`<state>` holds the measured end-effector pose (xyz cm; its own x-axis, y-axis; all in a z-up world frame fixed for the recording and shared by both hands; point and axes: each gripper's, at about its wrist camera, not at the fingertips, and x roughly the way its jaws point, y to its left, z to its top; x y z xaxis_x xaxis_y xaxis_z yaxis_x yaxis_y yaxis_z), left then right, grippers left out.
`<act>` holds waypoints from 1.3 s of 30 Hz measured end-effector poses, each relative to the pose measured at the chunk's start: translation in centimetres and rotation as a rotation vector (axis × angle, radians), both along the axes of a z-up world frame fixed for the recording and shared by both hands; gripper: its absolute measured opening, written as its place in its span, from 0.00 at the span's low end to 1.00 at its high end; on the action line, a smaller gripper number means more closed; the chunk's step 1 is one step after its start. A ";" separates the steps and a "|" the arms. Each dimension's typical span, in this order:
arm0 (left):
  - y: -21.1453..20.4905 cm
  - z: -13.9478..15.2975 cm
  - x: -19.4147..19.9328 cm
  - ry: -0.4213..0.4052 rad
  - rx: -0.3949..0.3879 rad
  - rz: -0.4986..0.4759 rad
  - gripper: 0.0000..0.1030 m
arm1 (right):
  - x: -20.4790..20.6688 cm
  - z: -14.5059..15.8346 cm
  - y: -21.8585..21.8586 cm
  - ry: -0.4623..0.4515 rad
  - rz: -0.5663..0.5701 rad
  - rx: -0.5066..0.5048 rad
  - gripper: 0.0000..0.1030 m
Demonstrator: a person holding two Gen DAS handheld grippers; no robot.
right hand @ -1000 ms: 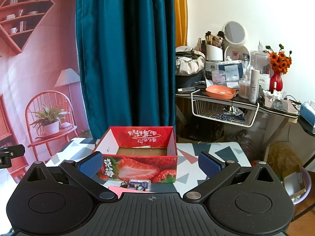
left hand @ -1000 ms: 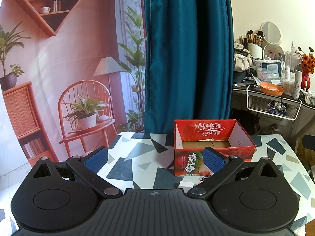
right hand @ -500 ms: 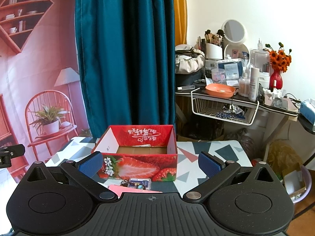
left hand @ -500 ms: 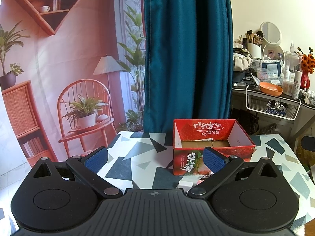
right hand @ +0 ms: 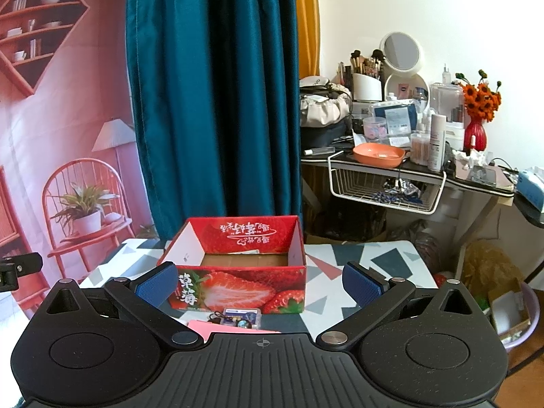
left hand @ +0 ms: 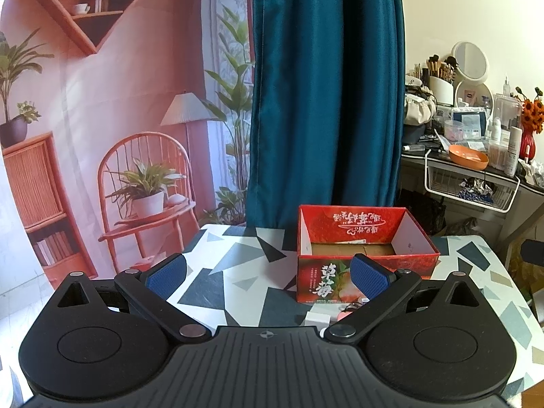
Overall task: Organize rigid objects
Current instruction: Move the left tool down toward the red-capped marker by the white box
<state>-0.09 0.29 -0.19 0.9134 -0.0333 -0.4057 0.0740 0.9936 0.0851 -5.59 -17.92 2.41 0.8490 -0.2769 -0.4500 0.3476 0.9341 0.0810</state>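
Observation:
A red strawberry-printed cardboard box stands open-topped on the patterned table, its brown floor bare in both views. My left gripper hovers open above the table, left of the box. In the right wrist view my right gripper is open too, straddling the box's front. Just before the box lie a small clear case with a charm and a pink flat object, half hidden by the gripper body. A small white block and a pink bit peek out near the left gripper.
The table has a white top with grey and blue shards. A teal curtain hangs behind it. To the right stands a cluttered vanity desk with a wire basket, an orange bowl and a red vase of flowers.
Both views have shifted only slightly; the box sits a touch lower and nearer in the right wrist view. Both grippers stay open and nothing was taken hold of.

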 end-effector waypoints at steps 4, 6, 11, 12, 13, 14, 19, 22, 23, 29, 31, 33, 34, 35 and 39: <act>-0.3 -0.3 0.3 -0.052 0.018 -0.008 1.00 | 0.2 -0.7 -0.7 -0.027 0.036 0.063 1.00; -0.3 -0.7 0.8 -0.072 0.034 -0.007 1.00 | 0.3 -1.4 -1.0 -0.036 0.041 0.077 1.00; -0.1 -4.1 2.9 -0.074 0.054 0.008 1.00 | 0.9 -5.1 -2.3 -0.091 -0.017 0.048 1.00; 0.0 -5.1 3.6 -0.050 0.048 0.007 1.00 | 1.2 -6.2 -2.8 -0.097 -0.027 0.055 1.00; 0.1 -6.2 4.2 -0.023 0.041 0.003 1.00 | 1.5 -7.2 -3.3 -0.097 -0.033 0.065 1.00; 0.2 -7.1 4.9 0.001 0.034 0.001 1.00 | 1.9 -8.5 -3.7 -0.087 -0.039 0.080 1.00; 0.5 -11.8 7.7 0.071 -0.006 -0.028 1.00 | 3.9 -13.9 -4.2 0.000 0.003 0.106 1.00; 0.8 -14.1 8.5 0.127 -0.025 -0.051 1.00 | 5.0 -16.9 -3.5 0.057 0.024 0.087 1.00; 0.9 -15.1 8.7 0.158 -0.035 -0.063 1.00 | 5.3 -17.8 -3.4 0.079 0.029 0.087 1.00; 0.9 -19.3 9.8 0.346 -0.058 -0.148 1.00 | 7.1 -22.1 -1.7 0.272 0.071 0.175 0.98; 1.2 -20.3 10.0 0.379 -0.073 -0.168 1.00 | 7.5 -23.0 -0.8 0.324 0.113 0.169 0.93; 1.2 -21.2 10.2 0.408 -0.076 -0.177 1.00 | 8.0 -23.6 -0.2 0.368 0.147 0.170 0.92; 1.3 -21.7 10.4 0.424 -0.075 -0.180 1.00 | 8.1 -23.8 0.2 0.387 0.160 0.175 0.92; 1.2 -22.3 10.6 0.441 -0.070 -0.181 1.00 | 8.3 -24.1 0.4 0.409 0.174 0.182 0.92; 1.0 -24.2 11.8 0.498 -0.033 -0.178 1.00 | 8.7 -25.2 0.9 0.475 0.198 0.226 0.85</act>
<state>11.68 1.33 -24.36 0.5890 -0.1905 -0.7854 0.2655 0.9635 -0.0345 3.14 -16.99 -22.80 0.5642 0.0153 -0.8255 0.2145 0.9628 0.1644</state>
